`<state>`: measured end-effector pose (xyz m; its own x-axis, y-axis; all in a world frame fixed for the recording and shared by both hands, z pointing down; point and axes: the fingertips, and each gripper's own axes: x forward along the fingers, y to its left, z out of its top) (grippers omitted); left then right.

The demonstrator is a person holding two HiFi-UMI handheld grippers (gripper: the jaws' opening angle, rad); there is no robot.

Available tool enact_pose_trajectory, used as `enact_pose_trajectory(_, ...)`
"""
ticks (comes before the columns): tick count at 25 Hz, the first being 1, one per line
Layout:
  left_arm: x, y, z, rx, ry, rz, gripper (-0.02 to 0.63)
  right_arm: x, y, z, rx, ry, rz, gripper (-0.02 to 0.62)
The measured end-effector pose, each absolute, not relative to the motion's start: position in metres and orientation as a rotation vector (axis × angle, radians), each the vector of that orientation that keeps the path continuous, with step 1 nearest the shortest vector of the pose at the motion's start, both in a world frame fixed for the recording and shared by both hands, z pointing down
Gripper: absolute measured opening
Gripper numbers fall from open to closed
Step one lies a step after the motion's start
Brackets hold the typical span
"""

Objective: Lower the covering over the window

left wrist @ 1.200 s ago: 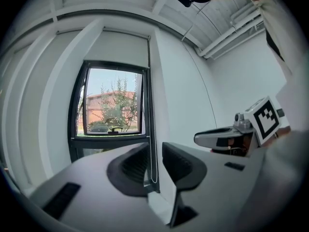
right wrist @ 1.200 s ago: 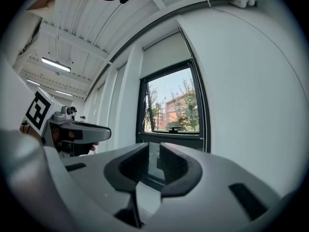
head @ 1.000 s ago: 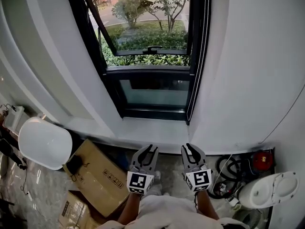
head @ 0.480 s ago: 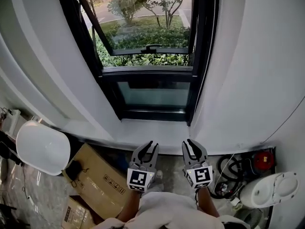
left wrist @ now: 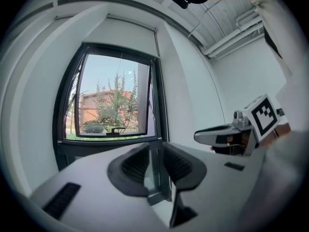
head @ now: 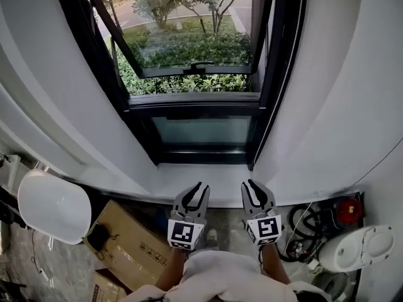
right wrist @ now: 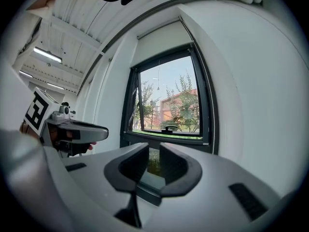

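The left gripper [head: 198, 191] and right gripper [head: 250, 187] hover side by side near the sill [head: 189, 176], facing the window [head: 195, 99]. Both sets of fingers stand apart, empty. The blind [right wrist: 161, 41] sits high up, at the top of the window recess.

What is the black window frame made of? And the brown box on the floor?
The window frame looks like metal with a smooth black coating: thin, straight, sharp-edged bars; plastic is possible. The box looks like plain brown cardboard: dull surface, a fold line, printed symbols.
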<state>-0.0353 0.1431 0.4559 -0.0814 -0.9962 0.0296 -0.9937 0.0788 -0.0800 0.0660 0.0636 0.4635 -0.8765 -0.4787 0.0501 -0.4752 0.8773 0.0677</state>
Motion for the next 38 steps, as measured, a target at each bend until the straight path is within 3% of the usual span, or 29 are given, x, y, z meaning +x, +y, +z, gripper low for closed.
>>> enact_pose_trajectory(20, -0.127, 0.063, 0.462, -2.204, 2.181, -0.077, 0.089, -0.019, -0.006, 0.462, 0.884, -2.927, -0.141, 0.066)
enact_pose_trajectory(38, -0.142, -0.022, 0.463, -2.265, 2.114, -0.068, 0.089, -0.036, -0.084, 0.467, 0.948, -2.892, -0.13, 0.066)
